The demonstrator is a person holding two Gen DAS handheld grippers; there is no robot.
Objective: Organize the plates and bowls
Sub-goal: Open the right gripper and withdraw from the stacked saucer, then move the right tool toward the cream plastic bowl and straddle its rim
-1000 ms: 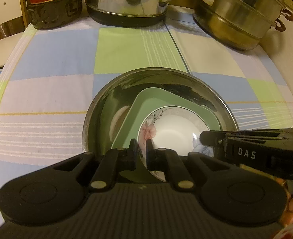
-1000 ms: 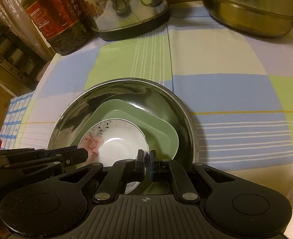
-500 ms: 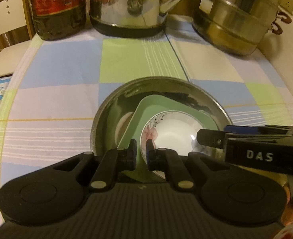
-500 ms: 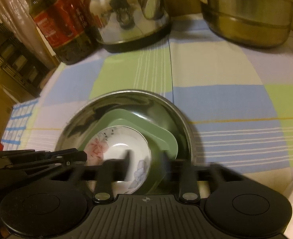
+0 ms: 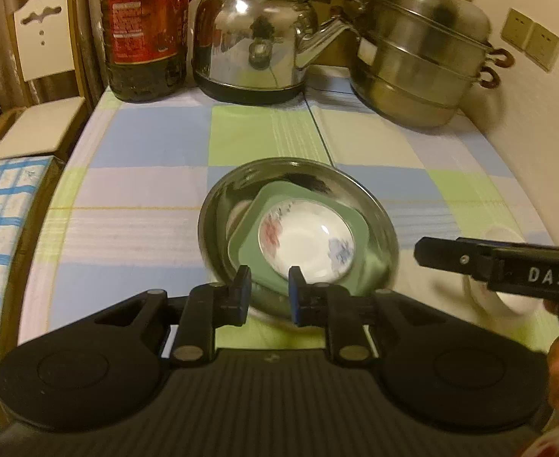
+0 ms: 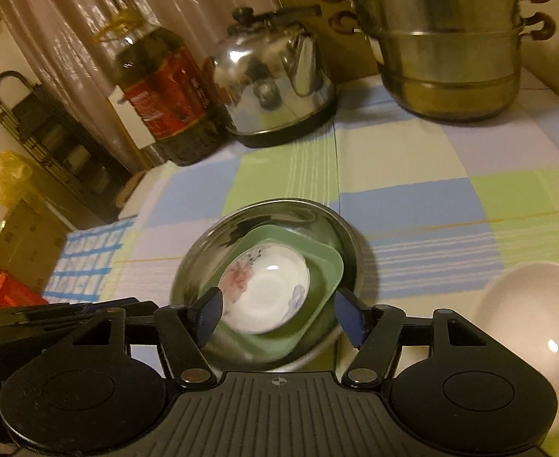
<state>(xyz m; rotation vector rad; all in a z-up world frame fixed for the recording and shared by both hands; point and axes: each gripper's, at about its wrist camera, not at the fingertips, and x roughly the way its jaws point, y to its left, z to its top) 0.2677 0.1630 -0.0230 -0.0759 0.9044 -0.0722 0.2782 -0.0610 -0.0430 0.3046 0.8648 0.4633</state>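
Steel bowl (image 5: 378,224) on checked tablecloth (image 5: 146,152), mid-table. Green squarish dish (image 5: 359,224) nested inside, white floral bowl (image 5: 309,243) nested in that, sitting slightly tilted. Same stack in right wrist view: steel bowl (image 6: 317,217), green dish (image 6: 325,270), floral bowl (image 6: 268,285).

Left gripper (image 5: 268,295) above near rim of stack, jaws opening, only a narrow gap so far, nothing gripped; pads clear of dishes.

Right gripper (image 6: 279,314) also over near rim, jaws opening, already wide; nothing pressed between blue pads (image 6: 209,314). Seen from left cam as black bar marked DAS (image 5: 507,262) at R side, well off the stack.

Plain white bowl (image 6: 538,304) on cloth to R of stack, apart from it; partly hidden behind right gripper in left view (image 5: 515,304).

Back of table: oil bottle (image 5: 146,30), steel kettle (image 5: 256,42), tiered steamer pot (image 5: 424,61). White chair (image 5: 39,76) to L, off table.
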